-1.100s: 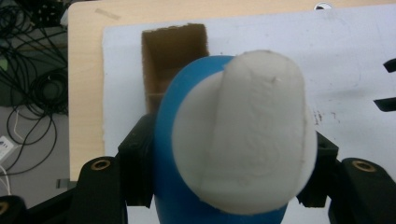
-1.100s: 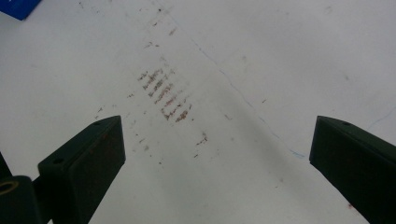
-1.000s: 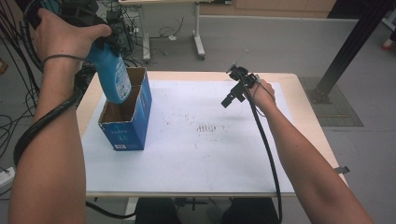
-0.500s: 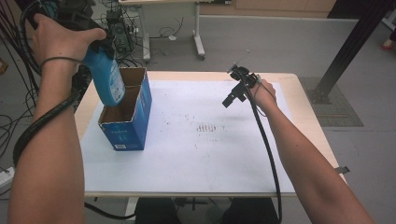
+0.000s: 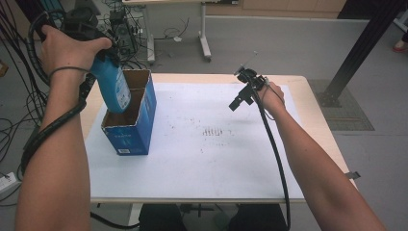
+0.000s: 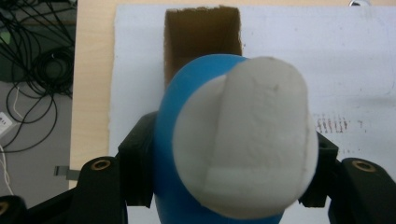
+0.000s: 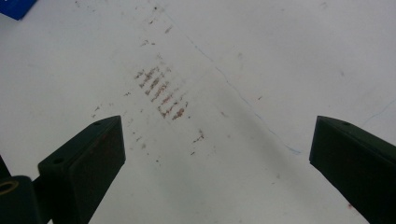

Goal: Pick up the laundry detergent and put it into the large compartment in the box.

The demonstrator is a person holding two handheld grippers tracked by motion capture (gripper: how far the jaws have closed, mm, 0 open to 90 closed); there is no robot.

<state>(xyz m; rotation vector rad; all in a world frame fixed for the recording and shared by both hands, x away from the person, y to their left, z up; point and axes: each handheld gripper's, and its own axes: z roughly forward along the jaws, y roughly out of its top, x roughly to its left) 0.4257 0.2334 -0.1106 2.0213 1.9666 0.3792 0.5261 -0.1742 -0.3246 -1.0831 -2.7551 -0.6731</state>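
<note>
My left gripper [image 5: 102, 65] is shut on a blue bottle [image 5: 114, 87] with a white label, held tilted at the table's left. The bottle's lower end dips into the open top of a blue cardboard box [image 5: 132, 122]. In the left gripper view the bottle [image 6: 233, 140] sits between both black jaws, with the brown inside of the box [image 6: 203, 37] beyond it. My right gripper [image 5: 240, 96] hovers over the white mat at the far right, jaws wide apart. In the right gripper view its fingers [image 7: 88, 158] frame bare mat with nothing between them.
A white mat [image 5: 216, 159] covers most of the wooden table [image 5: 308, 101] and carries a patch of brown marks [image 7: 161, 93] near its middle. Cables and desk legs [image 5: 204, 43] lie on the floor behind the table. A cable trails along the right forearm.
The left hand has brought the bottle down and slightly left, so its lower end now enters the box opening. The right gripper has stayed where it was.
</note>
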